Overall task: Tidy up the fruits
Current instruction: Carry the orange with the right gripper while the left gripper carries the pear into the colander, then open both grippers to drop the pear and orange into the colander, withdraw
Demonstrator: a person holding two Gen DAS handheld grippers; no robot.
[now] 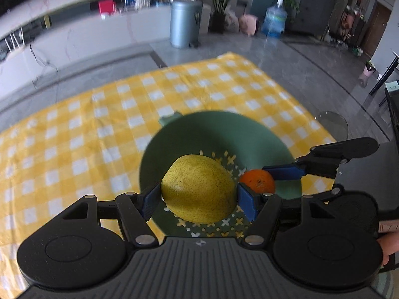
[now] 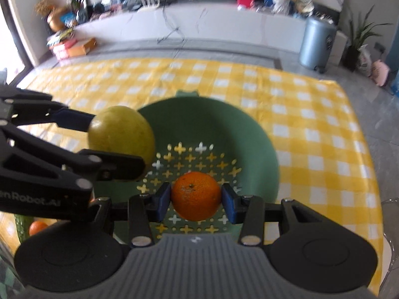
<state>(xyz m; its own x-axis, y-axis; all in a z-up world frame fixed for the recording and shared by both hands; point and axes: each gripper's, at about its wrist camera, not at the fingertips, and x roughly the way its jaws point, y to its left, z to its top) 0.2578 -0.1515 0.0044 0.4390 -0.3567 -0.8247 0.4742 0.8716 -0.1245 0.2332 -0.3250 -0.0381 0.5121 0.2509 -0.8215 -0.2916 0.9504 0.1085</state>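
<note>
1. Left claw [image 1: 198,196] is spread wide and clamped on a yellow pear [image 1: 198,189], blue pads on both flanks at the widest part. Pear sits between the tips, hanging over the green strainer bowl [image 1: 224,134].
2. Right claw [image 2: 196,199] is abt a quarter open, pads pressing both sides of an orange [image 2: 195,195]. Orange is dead centre between the tips, also over the bowl's holed bottom.
3. In the right wrist view, left claw & pear [image 2: 122,137] are up and to the left of the right claw, near the bowl's rim. In the left wrist view, the orange [image 1: 258,182] is just right of the left claw's right pad.
4. Bowl is below and ahead of both claws, on a yellow checked cloth [image 2: 311,114] over the counter.
5. Handling, my guess: pear is heavier, firm, smooth skin, tapered, so it could slip toward the narrow end; hold at the fat middle as now, no hard squeeze, bruises easily.
6. Orange: light, round, slight give, dimpled peel grips OK. Hold across the equator; it'll roll once let go, so release low in the bowl.
7. Another orange [image 2: 37,226] shows low left of the right claw; what it sits in, can't tell.
</note>
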